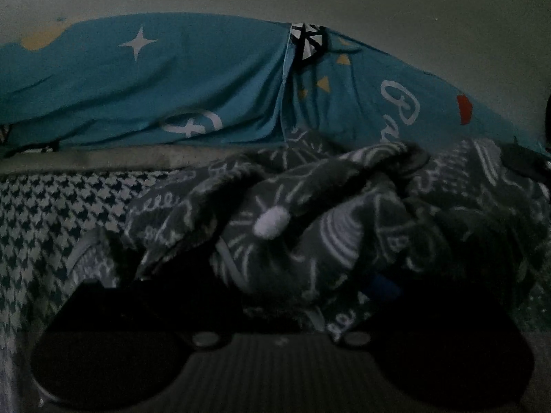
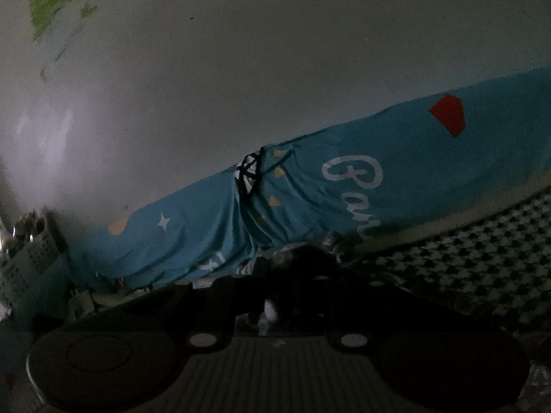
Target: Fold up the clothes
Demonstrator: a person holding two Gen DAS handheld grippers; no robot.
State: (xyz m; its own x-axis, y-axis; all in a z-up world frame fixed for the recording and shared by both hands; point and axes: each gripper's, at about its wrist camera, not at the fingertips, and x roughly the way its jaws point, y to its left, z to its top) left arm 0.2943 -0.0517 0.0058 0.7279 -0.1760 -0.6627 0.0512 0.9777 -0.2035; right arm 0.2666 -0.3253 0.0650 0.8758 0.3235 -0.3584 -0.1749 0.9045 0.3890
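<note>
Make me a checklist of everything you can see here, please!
Surface: bed cover with a dark and white houndstooth check.
Job's things: grey fleece garment with white scribble print and a white pompom, bunched up, not folded.
Clutter: blue pillows with stars and white writing, along the wall.
Tools: left tool buried in the fleece, grip unclear; right tool shut on dark fleece.
Cables: nothing seen.
Surroundings: plain pale wall, green sticker on it; dim light.

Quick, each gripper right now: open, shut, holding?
Left gripper: cannot tell; grey patterned garment hides its fingers.
Right gripper: shut on the same garment.
</note>
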